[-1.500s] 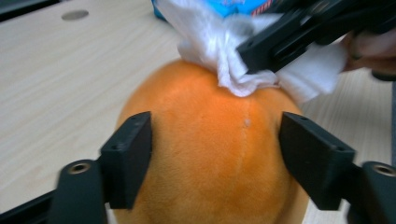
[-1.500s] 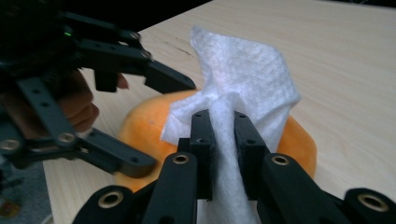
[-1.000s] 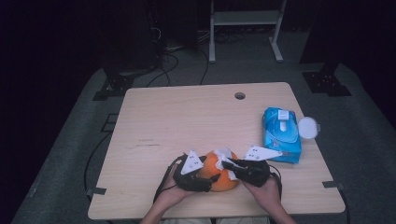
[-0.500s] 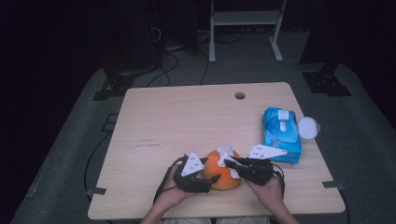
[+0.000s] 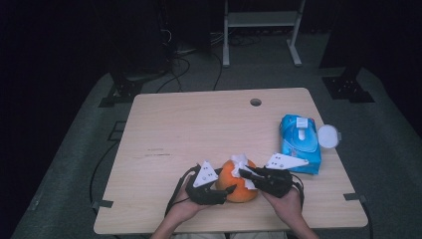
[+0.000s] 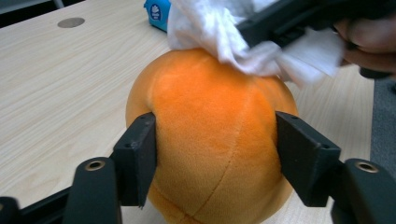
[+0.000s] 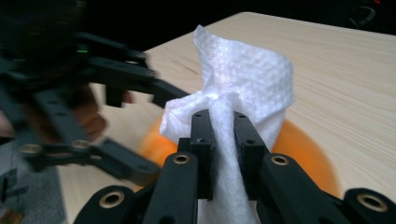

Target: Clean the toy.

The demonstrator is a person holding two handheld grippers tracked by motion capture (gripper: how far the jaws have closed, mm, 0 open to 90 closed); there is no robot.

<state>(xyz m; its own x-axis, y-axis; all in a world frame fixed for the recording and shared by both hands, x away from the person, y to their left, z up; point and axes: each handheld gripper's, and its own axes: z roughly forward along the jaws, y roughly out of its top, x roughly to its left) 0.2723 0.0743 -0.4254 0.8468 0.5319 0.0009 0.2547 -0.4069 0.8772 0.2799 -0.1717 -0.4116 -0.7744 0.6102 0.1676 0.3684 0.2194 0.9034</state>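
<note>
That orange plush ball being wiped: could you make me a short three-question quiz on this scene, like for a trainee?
1. True or false: the left gripper clamps the orange plush ball between its two jaws.
2. What does the right gripper pinch? A) a sponge B) a white wipe C) a cable
3. Fill in: the blue wipes pack lies on the table toward the person's ____ side.

Key
1. True; a jaw presses in on each flank.
2. B; it lies against the top of the ball.
3. Right, its round lid flipped open.
</note>
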